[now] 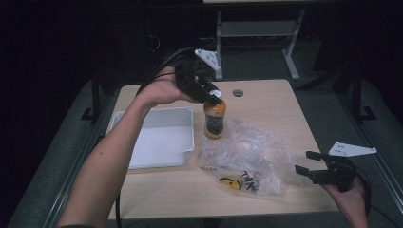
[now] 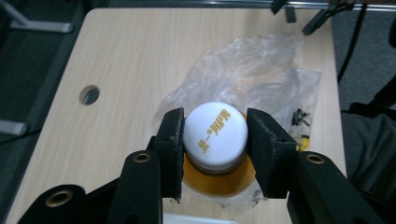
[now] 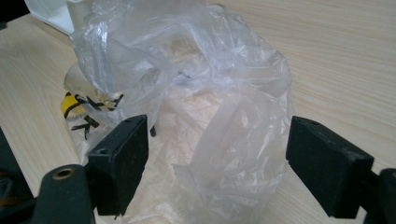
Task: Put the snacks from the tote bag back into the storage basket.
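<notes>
Two tools share the work: my left tool (image 2: 215,140) clamps the bottle (image 1: 214,121) by its white cap (image 2: 215,134), carrying it upright just beside the plastic bag (image 1: 247,154), between bag and white tray (image 1: 157,137); my right tool (image 3: 217,168) gapes wide at the bag's near edge, gripping nothing.

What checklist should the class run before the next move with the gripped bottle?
1. Left gripper fingers clamp the white cap of the orange drink bottle: ok.
2. Bottle upright: ok.
3. Bottle clear of the crumpled clear plastic bag: not ok, its base is at the bag's edge.
4. Right gripper open, bag between the fingers, not pinched: ok.
5. White shallow tray has free space: ok.
6. Bottle lifted off the wooden table: cannot tell.
</notes>
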The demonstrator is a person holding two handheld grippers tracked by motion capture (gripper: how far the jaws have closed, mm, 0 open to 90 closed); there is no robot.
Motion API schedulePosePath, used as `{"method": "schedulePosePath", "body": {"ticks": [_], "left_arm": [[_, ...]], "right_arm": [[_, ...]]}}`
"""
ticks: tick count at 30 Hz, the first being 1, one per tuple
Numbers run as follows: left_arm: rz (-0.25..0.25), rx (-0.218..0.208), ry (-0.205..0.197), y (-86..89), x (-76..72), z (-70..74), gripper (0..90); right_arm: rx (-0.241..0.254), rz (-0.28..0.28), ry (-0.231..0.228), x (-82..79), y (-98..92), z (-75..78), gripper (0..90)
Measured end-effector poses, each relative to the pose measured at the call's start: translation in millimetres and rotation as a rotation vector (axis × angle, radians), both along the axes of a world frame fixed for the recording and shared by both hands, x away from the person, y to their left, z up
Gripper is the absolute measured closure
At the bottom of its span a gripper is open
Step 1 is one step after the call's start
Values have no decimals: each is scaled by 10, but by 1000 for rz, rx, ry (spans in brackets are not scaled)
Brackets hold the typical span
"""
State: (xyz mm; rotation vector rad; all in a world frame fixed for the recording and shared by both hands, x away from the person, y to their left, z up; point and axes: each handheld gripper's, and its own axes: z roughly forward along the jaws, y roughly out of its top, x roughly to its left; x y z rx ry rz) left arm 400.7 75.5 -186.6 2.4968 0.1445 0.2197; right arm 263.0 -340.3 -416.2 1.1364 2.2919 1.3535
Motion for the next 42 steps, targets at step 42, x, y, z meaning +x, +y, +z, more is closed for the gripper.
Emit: {"method": "schedulePosePath", "body": {"ticks": [42], "left_arm": [[154, 33, 34, 986, 14, -315, 588]], "right_arm": [[-19, 5, 3, 49, 77, -28, 221]]}}
